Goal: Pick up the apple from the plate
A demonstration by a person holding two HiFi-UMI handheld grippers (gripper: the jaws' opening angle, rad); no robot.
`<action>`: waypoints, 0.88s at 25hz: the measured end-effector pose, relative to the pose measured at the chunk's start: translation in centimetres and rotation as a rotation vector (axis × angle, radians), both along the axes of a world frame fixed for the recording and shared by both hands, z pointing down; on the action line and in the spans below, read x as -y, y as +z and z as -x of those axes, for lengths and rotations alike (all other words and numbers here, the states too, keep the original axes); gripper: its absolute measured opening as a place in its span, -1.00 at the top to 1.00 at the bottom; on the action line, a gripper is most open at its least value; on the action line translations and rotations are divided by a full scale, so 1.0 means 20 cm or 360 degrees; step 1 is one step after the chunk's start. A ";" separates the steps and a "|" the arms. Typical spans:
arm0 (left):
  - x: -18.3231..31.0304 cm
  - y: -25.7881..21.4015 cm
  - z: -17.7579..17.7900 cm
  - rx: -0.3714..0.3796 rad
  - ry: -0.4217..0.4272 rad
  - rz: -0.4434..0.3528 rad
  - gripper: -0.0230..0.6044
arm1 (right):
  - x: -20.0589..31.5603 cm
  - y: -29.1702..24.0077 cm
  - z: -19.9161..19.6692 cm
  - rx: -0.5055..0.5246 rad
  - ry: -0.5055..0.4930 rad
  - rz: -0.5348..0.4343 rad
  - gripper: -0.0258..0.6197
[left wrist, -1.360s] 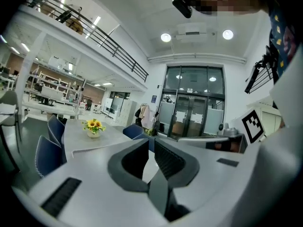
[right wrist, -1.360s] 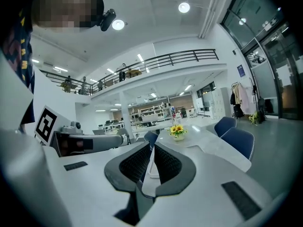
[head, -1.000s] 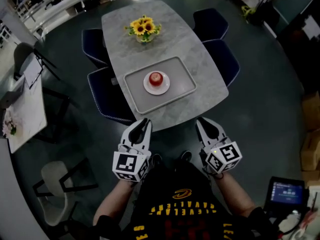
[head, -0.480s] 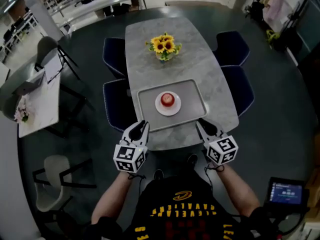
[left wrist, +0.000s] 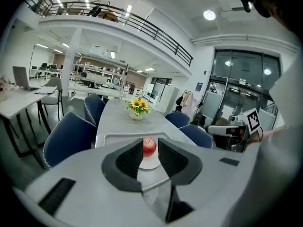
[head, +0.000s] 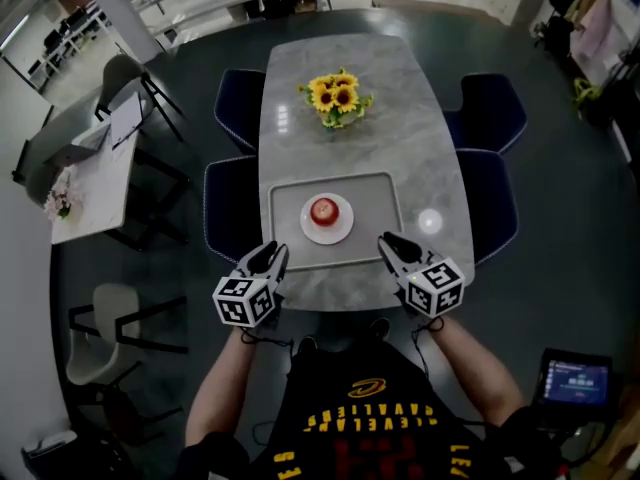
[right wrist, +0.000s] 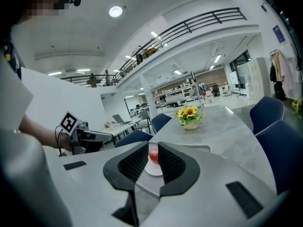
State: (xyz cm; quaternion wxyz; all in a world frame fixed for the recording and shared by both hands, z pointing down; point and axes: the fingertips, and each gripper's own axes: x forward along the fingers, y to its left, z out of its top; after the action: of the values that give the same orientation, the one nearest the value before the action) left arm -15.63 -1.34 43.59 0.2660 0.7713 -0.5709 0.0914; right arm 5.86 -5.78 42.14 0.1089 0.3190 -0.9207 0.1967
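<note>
A red apple [head: 324,209] sits on a small white plate [head: 328,230] in the middle of a grey tray [head: 285,196] on the marble table [head: 440,183]. My left gripper [head: 276,255] hovers at the table's near edge, left of the tray's front, open and holding nothing. My right gripper [head: 386,241] is at the tray's front right corner, also open and holding nothing. In the left gripper view the apple [left wrist: 149,147] shows far off through the gap of the left gripper [left wrist: 148,144]. The right gripper view frames the apple [right wrist: 153,155] the same way between the jaws of the right gripper [right wrist: 152,147].
A vase of sunflowers [head: 337,98] stands on the table beyond the tray. Blue chairs [head: 228,208] [head: 492,108] line both long sides. A white side table [head: 85,183] with papers is at the left, a pale chair [head: 100,333] nearer, and a screen [head: 575,380] at the lower right.
The person has stepped closer to the table. Both grippers have moved forward from short of the table to its near edge, beside the tray's front.
</note>
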 end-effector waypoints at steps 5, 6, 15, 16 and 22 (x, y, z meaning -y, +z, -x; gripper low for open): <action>0.00 0.07 0.00 -0.0062 -0.0059 0.0085 0.65 | 0.04 0.07 0.01 0.0035 -0.0106 0.0087 0.66; 0.00 0.08 0.00 -0.0072 -0.0065 0.0099 0.65 | 0.03 0.09 0.02 0.0042 -0.0123 0.0105 0.66; 0.05 0.25 -0.02 -0.0165 -0.0088 0.0313 0.65 | 0.13 0.27 0.05 0.0169 -0.0074 0.0423 0.67; 0.08 0.30 -0.01 -0.0184 -0.0101 0.0342 0.65 | 0.16 0.30 0.05 0.0176 -0.0061 0.0458 0.67; 0.22 0.50 0.02 -0.0197 -0.0102 0.0473 0.65 | 0.27 0.48 0.08 0.0150 0.0039 0.0645 0.66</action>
State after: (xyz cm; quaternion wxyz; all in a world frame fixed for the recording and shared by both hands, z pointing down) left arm -16.03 -5.71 53.55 0.4147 0.7090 -0.5579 0.1186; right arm 4.27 -11.11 51.70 0.1253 0.2923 -0.8624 0.3938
